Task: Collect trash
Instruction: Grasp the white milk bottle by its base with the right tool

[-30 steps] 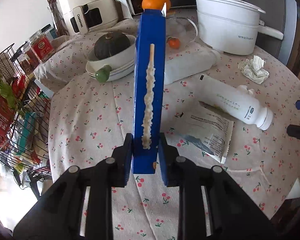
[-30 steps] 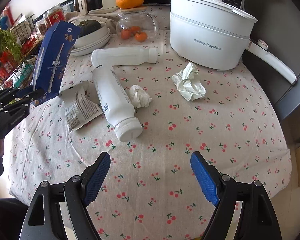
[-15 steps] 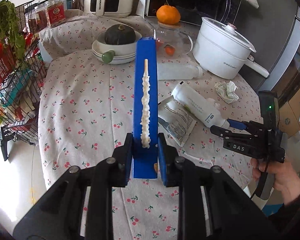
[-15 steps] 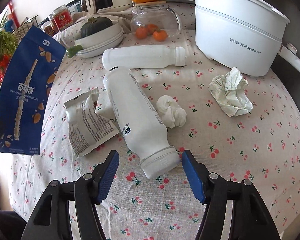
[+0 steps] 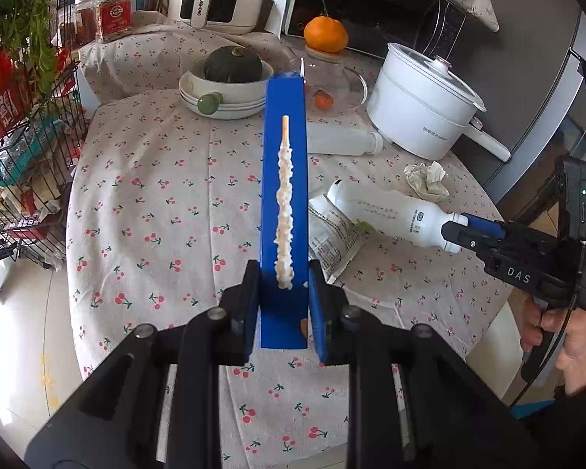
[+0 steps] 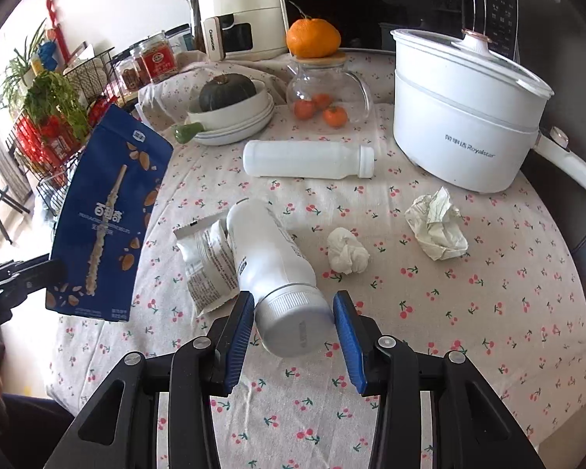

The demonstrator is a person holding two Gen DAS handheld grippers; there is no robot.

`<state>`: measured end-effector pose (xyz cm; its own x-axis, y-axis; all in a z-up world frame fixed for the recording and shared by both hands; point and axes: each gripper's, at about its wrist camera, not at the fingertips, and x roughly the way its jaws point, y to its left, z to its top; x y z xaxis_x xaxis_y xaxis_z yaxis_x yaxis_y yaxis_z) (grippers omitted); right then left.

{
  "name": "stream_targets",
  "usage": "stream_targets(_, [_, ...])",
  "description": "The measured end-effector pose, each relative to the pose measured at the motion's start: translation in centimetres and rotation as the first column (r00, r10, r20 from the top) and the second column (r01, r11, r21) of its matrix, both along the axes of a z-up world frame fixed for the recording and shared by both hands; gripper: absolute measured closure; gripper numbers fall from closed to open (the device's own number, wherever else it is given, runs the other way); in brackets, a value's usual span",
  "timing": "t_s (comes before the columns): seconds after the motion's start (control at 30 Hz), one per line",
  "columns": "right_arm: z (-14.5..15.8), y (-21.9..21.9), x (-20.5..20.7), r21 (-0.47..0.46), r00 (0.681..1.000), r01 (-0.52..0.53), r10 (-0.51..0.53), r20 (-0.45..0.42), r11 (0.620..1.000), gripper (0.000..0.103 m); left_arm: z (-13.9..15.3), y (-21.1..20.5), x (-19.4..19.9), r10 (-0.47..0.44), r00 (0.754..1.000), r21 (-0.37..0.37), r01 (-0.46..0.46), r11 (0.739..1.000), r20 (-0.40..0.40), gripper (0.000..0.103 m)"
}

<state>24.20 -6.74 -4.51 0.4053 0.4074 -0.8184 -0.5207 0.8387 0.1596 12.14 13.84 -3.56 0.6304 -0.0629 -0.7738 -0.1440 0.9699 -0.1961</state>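
My left gripper (image 5: 283, 285) is shut on the bottom of a tall blue snack box (image 5: 293, 195), which it holds upright above the table's left side. The right wrist view shows that box (image 6: 105, 215) at its left. A white bottle (image 6: 265, 246) lies on the cherry-print cloth, cap end toward me. My right gripper (image 6: 293, 312) straddles that cap end and its jaws are closing, with slim gaps still showing at the pads. The left wrist view shows the right gripper (image 5: 457, 226) at the bottle (image 5: 390, 215). A foil wrapper (image 6: 207, 262) lies against the bottle.
A second white bottle (image 6: 304, 160), a tissue ball (image 6: 347, 250) and crumpled paper (image 6: 437, 226) lie on the cloth. Behind stand a white pot (image 6: 461, 117), a glass jug (image 6: 328, 93) and a bowl with a squash (image 6: 230, 113). A wire rack (image 5: 15, 156) stands left.
My right gripper has moved forward to the lying bottle and narrowed its jaws around the cap end. The left gripper has drawn back and rolled with the blue box.
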Motion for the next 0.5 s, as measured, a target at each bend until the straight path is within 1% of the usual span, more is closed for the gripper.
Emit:
stream_targets(0.17, [3.4, -1.9, -1.9, 0.038, 0.998, 0.016, -0.019, 0.060, 0.999, 0.061, 0.4, -1.9, -0.6, -0.043, 0.999, 0.001, 0.043, 0.999, 0.024, 0.078])
stream_targets(0.3, [5.4, -3.9, -3.4, 0.057, 0.995, 0.032, -0.038, 0.097, 0.998, 0.062, 0.9, -3.6, -0.9, -0.089, 0.995, 0.008, 0.089, 0.996, 0.043, 0.078])
stream_targets(0.4, [6.7, -5.3, -4.5, 0.037, 0.989, 0.054, -0.058, 0.135, 0.998, 0.062, 1.3, -4.7, -1.3, -0.112, 0.992, 0.020, 0.111, 0.994, 0.062, 0.078])
stream_targets(0.5, [7.5, -7.0, -5.4, 0.030, 0.987, 0.074, -0.078, 0.140, 0.997, 0.063, 1.6, -5.7, -1.6, -0.136, 0.988, 0.022, 0.135, 0.991, 0.074, 0.078])
